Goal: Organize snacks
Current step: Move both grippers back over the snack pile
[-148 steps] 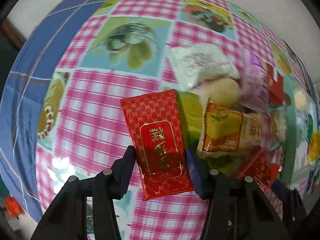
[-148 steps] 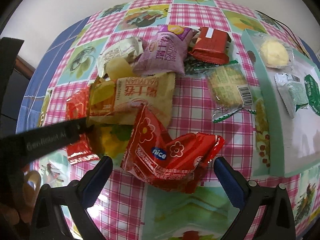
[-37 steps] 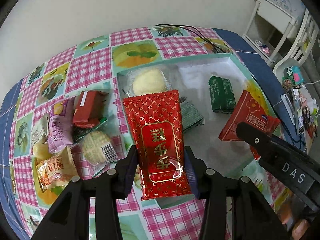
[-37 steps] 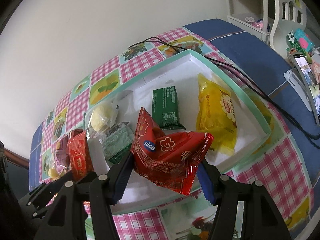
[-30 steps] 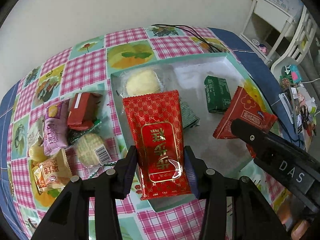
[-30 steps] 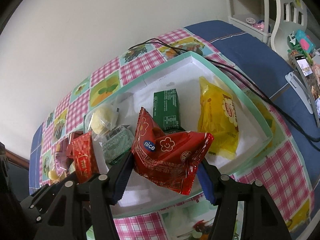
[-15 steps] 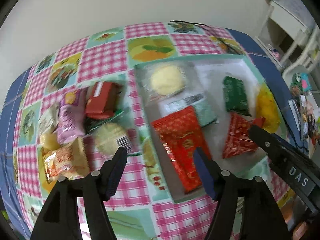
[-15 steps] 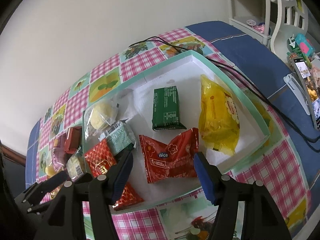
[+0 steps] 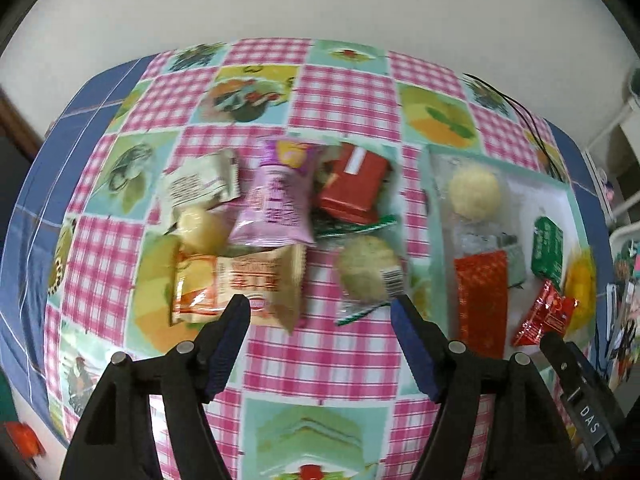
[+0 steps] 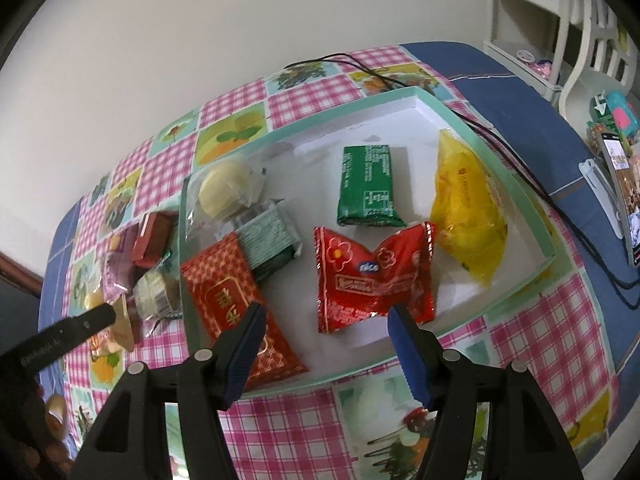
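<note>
Inside the shallow mint-rimmed white box [image 10: 516, 196], you've just dropped the red gold-patterned packet [image 10: 236, 304] and crinkly red foil pouch [image 10: 372, 276]. Your left gripper [image 9: 320, 316] and right gripper [image 10: 324, 324] now gape wide and empty, so the loose pile is next.

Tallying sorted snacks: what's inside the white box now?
White box holds six: round cake, pale-green wafer, red-gold packet, green bar, red "nice" packet, yellow pouch. Anything beneath them is hidden.

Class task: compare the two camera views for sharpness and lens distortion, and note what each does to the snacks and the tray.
Left wrist view: motion blur smears the purple packet and the tablecloth. Right wrist view: sharper, print readable on the red flower packet. Both: fisheye bulge curves the tray rim, and dark corners frame the picture.
</note>
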